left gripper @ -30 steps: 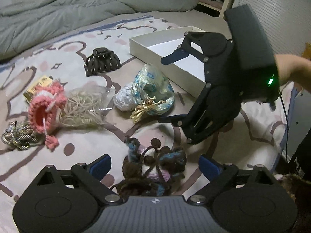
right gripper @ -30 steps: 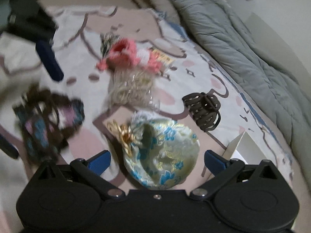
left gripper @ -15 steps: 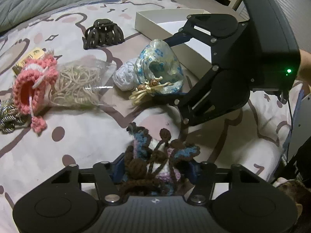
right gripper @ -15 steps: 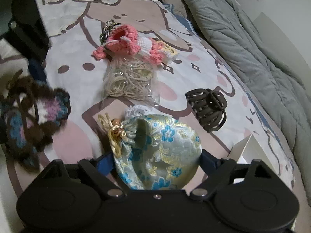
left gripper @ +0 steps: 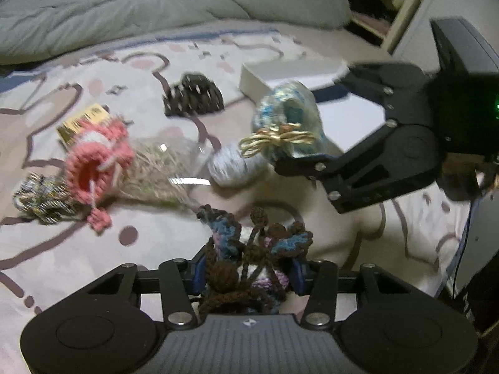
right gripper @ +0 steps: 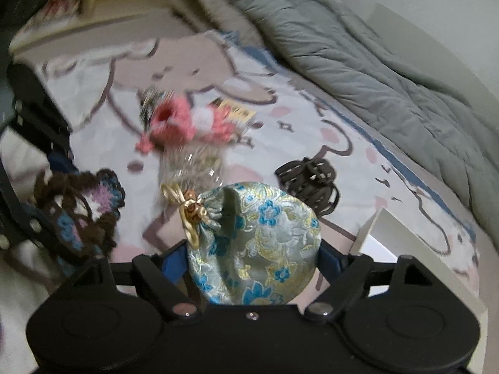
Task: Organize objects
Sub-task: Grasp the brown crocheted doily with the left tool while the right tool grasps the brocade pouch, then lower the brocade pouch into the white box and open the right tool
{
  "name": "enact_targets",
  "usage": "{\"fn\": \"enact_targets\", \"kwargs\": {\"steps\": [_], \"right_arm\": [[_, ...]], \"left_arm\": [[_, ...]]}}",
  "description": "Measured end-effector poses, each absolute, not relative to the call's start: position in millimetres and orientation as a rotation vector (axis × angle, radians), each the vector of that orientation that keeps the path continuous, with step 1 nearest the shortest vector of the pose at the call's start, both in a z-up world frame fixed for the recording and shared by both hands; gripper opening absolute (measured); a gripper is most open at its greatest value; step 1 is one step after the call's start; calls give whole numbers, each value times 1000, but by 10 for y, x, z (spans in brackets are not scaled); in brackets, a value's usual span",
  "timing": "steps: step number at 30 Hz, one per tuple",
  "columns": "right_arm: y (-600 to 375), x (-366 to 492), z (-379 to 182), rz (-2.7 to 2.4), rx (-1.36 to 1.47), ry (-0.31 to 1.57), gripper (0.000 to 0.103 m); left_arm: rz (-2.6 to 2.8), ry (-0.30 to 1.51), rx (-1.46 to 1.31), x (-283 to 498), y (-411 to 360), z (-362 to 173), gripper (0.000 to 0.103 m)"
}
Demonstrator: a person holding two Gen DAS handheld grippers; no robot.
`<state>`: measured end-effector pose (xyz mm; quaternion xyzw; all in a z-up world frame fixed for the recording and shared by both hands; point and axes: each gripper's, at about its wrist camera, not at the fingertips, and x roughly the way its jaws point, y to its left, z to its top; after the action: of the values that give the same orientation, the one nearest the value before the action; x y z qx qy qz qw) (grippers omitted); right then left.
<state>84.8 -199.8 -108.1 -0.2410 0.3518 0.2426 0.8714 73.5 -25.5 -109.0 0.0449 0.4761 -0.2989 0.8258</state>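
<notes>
Both lifted off bed, brocade pouch (right gripper: 255,243) clenched in right claw (right gripper: 252,257), crochet piece (left gripper: 249,261) in left claw (left gripper: 248,272)

Both wrist cameras look low across the bed (left gripper: 78,249) from opposite sides, sharing the pink crochet pouch (left gripper: 96,159)

pouches 3 (right gripper: 255,246) | hair claw 1 (left gripper: 193,95) | box 1 (left gripper: 280,73) | elastics bag 1 (left gripper: 162,168) | tongs 2 (left gripper: 249,275)
</notes>
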Motion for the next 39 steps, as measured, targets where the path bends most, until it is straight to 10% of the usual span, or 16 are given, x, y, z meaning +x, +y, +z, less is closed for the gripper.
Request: {"fn": "enact_targets", "kwargs": {"steps": [39], "right_arm": [[-3271,801,-142,28,373,723,85]], "left_arm": [[-529,659,-169,959,-776,193,50]]}}
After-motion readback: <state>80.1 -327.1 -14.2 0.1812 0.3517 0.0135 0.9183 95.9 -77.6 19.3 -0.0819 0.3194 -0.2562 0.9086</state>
